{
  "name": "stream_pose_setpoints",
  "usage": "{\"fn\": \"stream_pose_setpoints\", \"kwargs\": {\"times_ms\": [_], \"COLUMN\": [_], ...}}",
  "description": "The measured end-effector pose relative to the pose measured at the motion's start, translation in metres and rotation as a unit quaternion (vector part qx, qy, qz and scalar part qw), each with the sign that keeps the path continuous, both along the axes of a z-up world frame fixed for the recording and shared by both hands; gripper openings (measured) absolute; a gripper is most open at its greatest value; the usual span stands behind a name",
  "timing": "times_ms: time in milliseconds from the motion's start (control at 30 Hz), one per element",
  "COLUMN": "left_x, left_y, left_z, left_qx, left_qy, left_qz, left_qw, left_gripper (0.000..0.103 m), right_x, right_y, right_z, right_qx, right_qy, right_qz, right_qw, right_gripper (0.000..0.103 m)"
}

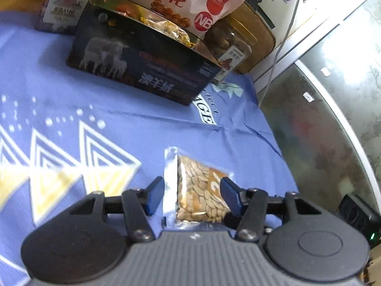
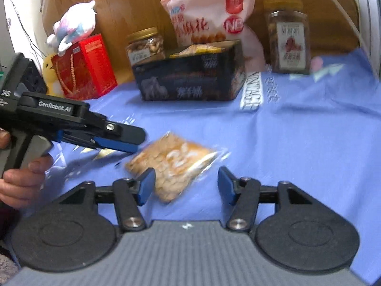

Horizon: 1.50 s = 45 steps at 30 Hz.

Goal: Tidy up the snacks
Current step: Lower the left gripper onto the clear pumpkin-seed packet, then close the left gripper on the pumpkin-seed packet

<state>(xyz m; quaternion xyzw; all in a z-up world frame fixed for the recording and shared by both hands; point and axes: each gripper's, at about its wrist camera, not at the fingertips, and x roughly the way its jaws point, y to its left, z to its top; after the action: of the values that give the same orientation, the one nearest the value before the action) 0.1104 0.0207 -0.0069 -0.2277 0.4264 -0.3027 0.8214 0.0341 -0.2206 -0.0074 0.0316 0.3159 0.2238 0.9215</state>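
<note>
A clear packet of pale seeds (image 1: pixel 202 190) lies flat on the blue cloth (image 1: pixel 95 100). My left gripper (image 1: pixel 192 196) is open, its blue fingers on either side of the packet's near end, not closed on it. In the right wrist view the same packet (image 2: pixel 171 164) lies just ahead of my open, empty right gripper (image 2: pixel 186 186), and the left gripper (image 2: pixel 119 143) comes in from the left above the packet's left end. A dark box with sheep printed on it (image 1: pixel 142 64) (image 2: pixel 190 76) stands at the back, holding snack bags.
A pink-white bag (image 2: pixel 209 16) leans behind the box. Jars of nuts (image 2: pixel 145 44) (image 2: pixel 289 38) stand on both sides. A red gift box (image 2: pixel 85 66) with a plush toy (image 2: pixel 71 26) stands at the back left. The cloth ends at a glass edge (image 1: pixel 321 119) on the right.
</note>
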Motion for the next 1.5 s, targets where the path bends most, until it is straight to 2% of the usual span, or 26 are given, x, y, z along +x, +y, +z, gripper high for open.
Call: {"fn": "stream_pose_setpoints", "kwargs": {"times_ms": [67,133,233,333,400,567,667,733,867,1133,1233,1500], "left_x": [-0.002,-0.003,-0.008,-0.012,-0.015,-0.023,-0.025,-0.025,-0.026,-0.030,-0.032,-0.033], "left_y": [-0.002,0.000,-0.001,0.001,0.008,0.037,0.053,0.056,0.052,0.048,0.045,0.044], "left_z": [0.000,-0.003,-0.003,-0.005,-0.007,-0.013,-0.018,-0.018,-0.016,-0.015,-0.015,-0.014], "left_qx": [-0.007,-0.032,-0.023,-0.015,-0.009,-0.015,-0.035,-0.035,-0.025,-0.007,-0.004,-0.002], "left_qy": [0.007,0.024,0.015,0.009,0.012,0.013,0.022,0.020,0.007,-0.028,-0.042,-0.050], "left_qz": [0.000,-0.003,0.005,0.020,0.034,0.077,0.096,0.099,0.095,0.085,0.077,0.076], "left_qw": [1.0000,0.9992,0.9996,0.9997,0.9993,0.9968,0.9945,0.9943,0.9951,0.9960,0.9961,0.9958], "left_gripper": [0.053,0.053,0.049,0.036,0.023,0.016,0.016,0.016,0.016,0.016,0.023,0.023], "right_x": [-0.003,-0.003,-0.005,-0.005,-0.002,0.007,0.010,0.006,0.004,-0.001,-0.001,-0.002], "right_y": [0.011,0.016,0.030,0.032,0.035,0.058,0.069,0.076,0.076,0.081,0.081,0.081], "right_z": [-0.001,-0.002,-0.004,-0.004,-0.004,-0.005,-0.006,-0.008,-0.009,-0.008,-0.008,-0.008], "right_qx": [-0.018,-0.008,-0.028,-0.028,-0.028,-0.035,-0.045,-0.066,-0.076,-0.084,-0.084,-0.085], "right_qy": [-0.013,-0.013,-0.031,-0.037,-0.037,-0.038,-0.033,-0.035,-0.040,-0.054,-0.055,-0.058], "right_qz": [0.003,0.010,0.013,0.012,0.014,0.056,0.088,0.103,0.098,0.093,0.093,0.091], "right_qw": [1.000,1.000,0.999,0.999,0.999,0.997,0.995,0.992,0.991,0.991,0.991,0.990], "right_gripper": [0.062,0.060,0.058,0.057,0.056,0.058,0.069,0.076,0.075,0.067,0.066,0.065]}}
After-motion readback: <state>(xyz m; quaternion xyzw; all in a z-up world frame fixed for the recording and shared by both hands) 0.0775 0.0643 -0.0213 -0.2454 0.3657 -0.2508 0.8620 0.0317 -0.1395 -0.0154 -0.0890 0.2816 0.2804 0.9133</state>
